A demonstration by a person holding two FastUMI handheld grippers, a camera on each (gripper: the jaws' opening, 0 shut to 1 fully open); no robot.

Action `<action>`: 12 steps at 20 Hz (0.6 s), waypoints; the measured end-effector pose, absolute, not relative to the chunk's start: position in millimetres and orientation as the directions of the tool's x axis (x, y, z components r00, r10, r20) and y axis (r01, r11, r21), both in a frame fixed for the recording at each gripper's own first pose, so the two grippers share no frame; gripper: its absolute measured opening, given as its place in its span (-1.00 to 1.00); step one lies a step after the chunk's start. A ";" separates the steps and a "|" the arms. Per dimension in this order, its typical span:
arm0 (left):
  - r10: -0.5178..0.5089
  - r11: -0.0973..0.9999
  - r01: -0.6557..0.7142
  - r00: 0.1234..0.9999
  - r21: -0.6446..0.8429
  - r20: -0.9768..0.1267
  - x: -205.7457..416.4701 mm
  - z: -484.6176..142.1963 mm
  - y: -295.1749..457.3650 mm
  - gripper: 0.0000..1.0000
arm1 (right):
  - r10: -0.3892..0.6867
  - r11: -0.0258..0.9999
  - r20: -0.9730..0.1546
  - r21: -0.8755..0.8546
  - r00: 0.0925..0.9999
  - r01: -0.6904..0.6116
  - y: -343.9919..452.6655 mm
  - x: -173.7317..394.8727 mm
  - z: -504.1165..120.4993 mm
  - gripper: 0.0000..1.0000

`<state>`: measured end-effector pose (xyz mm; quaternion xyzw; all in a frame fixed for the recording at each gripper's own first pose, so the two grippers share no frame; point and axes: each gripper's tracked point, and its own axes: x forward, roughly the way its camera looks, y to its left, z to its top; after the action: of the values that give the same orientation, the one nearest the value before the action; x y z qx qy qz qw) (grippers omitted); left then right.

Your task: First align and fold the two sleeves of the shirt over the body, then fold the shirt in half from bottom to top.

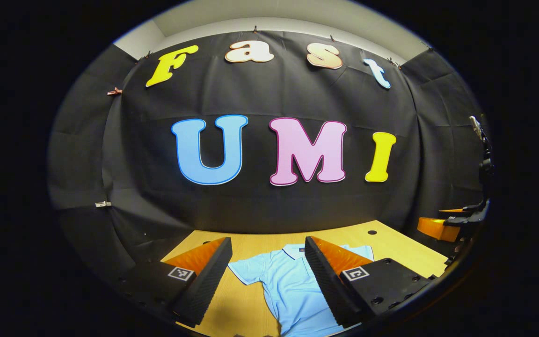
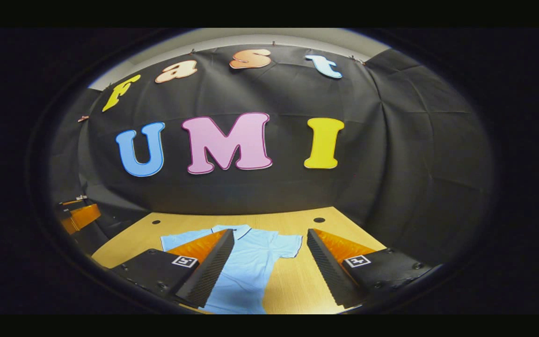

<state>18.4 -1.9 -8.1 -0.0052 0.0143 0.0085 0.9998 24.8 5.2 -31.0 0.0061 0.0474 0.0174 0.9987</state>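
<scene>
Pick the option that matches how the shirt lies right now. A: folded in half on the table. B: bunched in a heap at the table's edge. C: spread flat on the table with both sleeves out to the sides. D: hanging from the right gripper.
C: the light blue shirt lies flat on the wooden table, a short sleeve out on each side, and the open right gripper holds nothing.

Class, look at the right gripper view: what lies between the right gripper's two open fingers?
The light wooden table, mostly bare, with the light blue polo shirt's body and one short sleeve reaching in from the left.
</scene>
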 end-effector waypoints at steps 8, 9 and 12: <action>0.076 0.997 -0.076 0.995 -0.009 -0.059 33.7 -16.0 -6.0 0.98 | 0.083 0.997 -0.171 0.017 0.982 -0.082 -4.1 85.7 -51.9 0.95; 0.088 0.996 -0.088 0.994 -0.009 -0.061 36.2 -16.6 -5.5 0.98 | 0.085 0.996 -0.184 0.010 0.979 -0.085 -7.9 94.8 -55.8 0.95; 0.120 0.993 -0.120 0.991 -0.005 -0.062 45.6 -21.1 -7.1 0.98 | 0.097 0.995 -0.230 0.003 0.968 -0.099 -16.7 123.2 -71.7 0.95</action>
<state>45.6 -7.1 -21.1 -0.0041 0.0310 0.0602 0.9977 123.2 -16.7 -71.7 -0.0042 0.1157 0.0495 0.9920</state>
